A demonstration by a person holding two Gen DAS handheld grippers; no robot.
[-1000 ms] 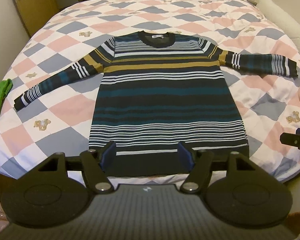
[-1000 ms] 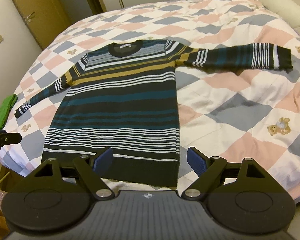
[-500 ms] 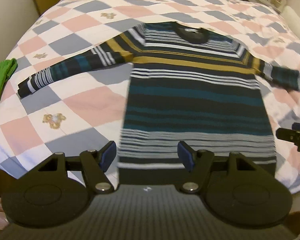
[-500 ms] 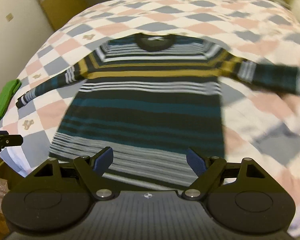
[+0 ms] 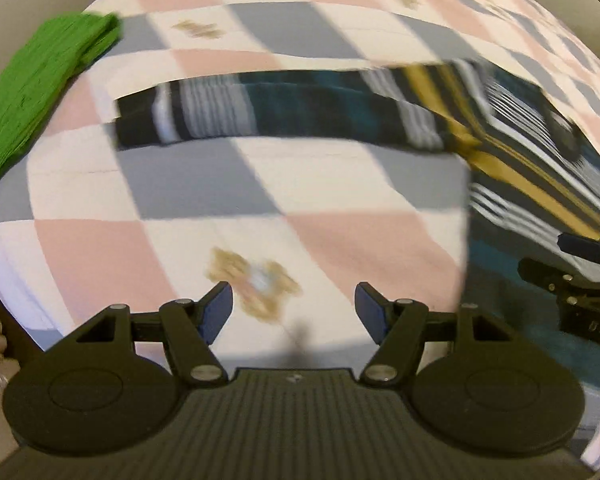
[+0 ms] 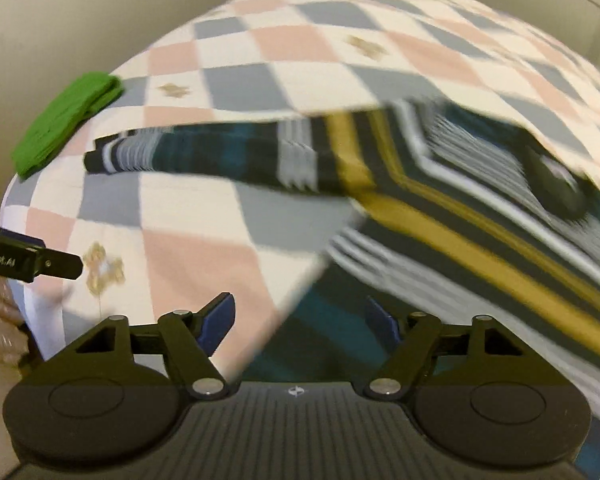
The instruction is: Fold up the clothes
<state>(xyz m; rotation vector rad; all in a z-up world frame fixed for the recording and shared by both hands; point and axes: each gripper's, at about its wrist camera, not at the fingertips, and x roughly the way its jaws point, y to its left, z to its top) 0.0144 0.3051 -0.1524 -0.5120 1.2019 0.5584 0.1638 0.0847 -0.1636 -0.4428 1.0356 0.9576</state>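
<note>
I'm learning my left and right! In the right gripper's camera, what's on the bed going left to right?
Other hand-held gripper's tip → green folded cloth → striped sweater's sleeve cuff → sweater's body → its collar.

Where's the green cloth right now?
The green cloth lies at the quilt's far left edge in both views, just left of the sweater's outstretched sleeve cuff, not touching it.

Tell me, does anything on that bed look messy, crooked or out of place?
Nothing stands out. The striped sweater lies flat on the checkered quilt with its sleeve stretched straight out. A folded green cloth sits near the bed's edge. Both hand-held grippers, left and right, are open and empty. The pictures are motion-blurred.
</note>
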